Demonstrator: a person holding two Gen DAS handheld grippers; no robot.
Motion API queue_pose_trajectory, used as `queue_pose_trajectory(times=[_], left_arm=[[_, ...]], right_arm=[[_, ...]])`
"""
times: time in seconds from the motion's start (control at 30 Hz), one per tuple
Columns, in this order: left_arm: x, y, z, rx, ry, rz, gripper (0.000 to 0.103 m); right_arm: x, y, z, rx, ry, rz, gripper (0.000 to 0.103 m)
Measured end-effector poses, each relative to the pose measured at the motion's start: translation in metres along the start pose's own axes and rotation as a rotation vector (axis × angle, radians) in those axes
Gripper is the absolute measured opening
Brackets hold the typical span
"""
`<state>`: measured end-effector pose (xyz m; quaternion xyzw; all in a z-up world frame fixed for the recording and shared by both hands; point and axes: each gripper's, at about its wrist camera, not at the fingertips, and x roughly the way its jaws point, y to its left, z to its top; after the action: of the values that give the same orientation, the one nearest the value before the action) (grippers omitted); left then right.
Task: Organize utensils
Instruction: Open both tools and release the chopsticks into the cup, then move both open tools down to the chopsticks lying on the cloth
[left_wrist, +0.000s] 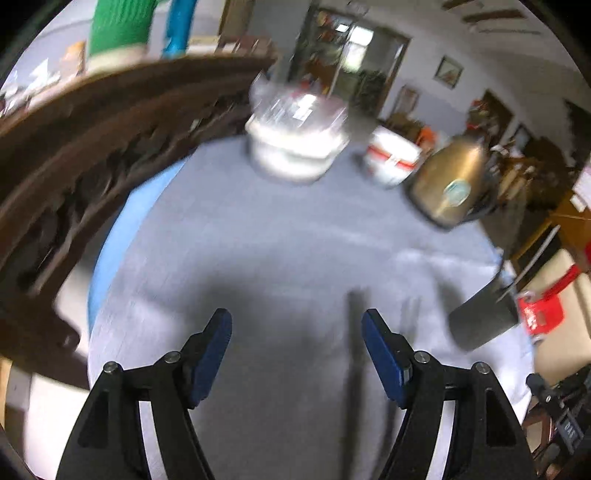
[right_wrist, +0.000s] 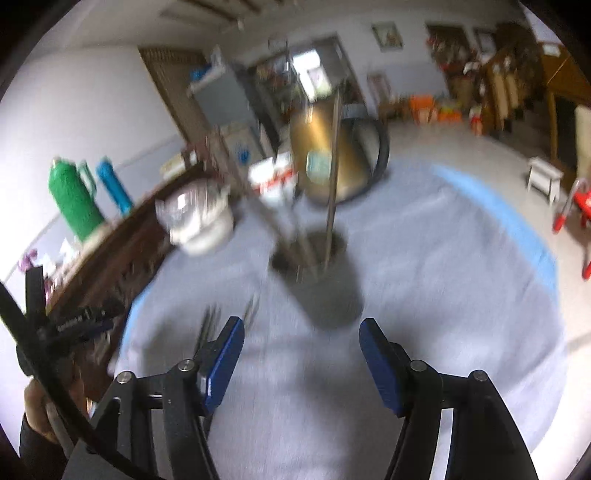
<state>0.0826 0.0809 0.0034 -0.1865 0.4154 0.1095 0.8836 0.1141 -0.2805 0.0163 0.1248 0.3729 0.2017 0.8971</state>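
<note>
A dark grey utensil holder (right_wrist: 325, 291) stands on the grey tablecloth (right_wrist: 424, 277), with several metal utensils (right_wrist: 332, 177) upright in it. My right gripper (right_wrist: 301, 332) is open and empty just in front of it. Two forks (right_wrist: 225, 317) lie on the cloth by its left finger. In the left wrist view, my left gripper (left_wrist: 297, 325) is open and empty above the cloth, with a dark utensil (left_wrist: 355, 354) lying close to its right finger. The holder (left_wrist: 480, 317) shows at the right edge there. Both views are blurred.
A white lidded pot (left_wrist: 295, 144), a white and red container (left_wrist: 391, 157) and a gold kettle (left_wrist: 450, 181) stand at the far side of the table. A dark carved wooden sideboard (left_wrist: 74, 155) with a green thermos (right_wrist: 74, 199) and a blue bottle (right_wrist: 112, 184) runs along the left.
</note>
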Motion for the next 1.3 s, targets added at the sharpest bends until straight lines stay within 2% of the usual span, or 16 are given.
queue_pose_trajectory(times=[0.1,0.27,0.33,0.37,0.43,0.53,0.63,0.73,0.77,0.8,1.07,1.3], left_arm=[[0.011,0.011,-0.019,0.004,0.07,0.021,0.073],[0.021,0.007,-0.044,0.047,0.147,0.016,0.073],[0.021,0.004,-0.048,0.055,0.153,0.011,0.073],[0.022,0.003,-0.05,0.055,0.158,0.011,0.073],[0.022,0.002,-0.053,0.055,0.171,0.001,0.073],[0.021,-0.001,-0.055,0.055,0.179,-0.004,0.073],[0.023,0.002,-0.056,0.05,0.178,-0.002,0.073],[0.026,0.005,-0.055,0.045,0.183,-0.005,0.073],[0.025,0.006,-0.055,0.045,0.184,-0.005,0.073],[0.026,0.006,-0.055,0.046,0.185,-0.005,0.073],[0.028,0.004,-0.053,0.052,0.199,-0.007,0.073],[0.032,-0.009,-0.054,0.088,0.22,-0.006,0.073]], right_arm=[[0.031,0.009,-0.024,0.013,0.143,0.056,0.069],[0.06,0.024,-0.041,0.031,0.259,0.124,0.067],[0.068,0.032,-0.043,0.019,0.282,0.141,0.055],[0.073,0.039,-0.043,0.006,0.304,0.155,0.045],[0.084,0.051,-0.044,-0.015,0.336,0.171,0.04],[0.093,0.071,-0.047,-0.055,0.369,0.189,0.039],[0.104,0.09,-0.054,-0.102,0.405,0.189,0.034],[0.119,0.095,-0.064,-0.1,0.461,0.182,0.02],[0.121,0.094,-0.068,-0.098,0.476,0.182,0.011],[0.122,0.094,-0.069,-0.102,0.482,0.175,0.008],[0.103,0.068,-0.063,-0.039,0.431,0.16,0.007],[0.102,0.038,-0.048,0.032,0.396,0.09,0.008]])
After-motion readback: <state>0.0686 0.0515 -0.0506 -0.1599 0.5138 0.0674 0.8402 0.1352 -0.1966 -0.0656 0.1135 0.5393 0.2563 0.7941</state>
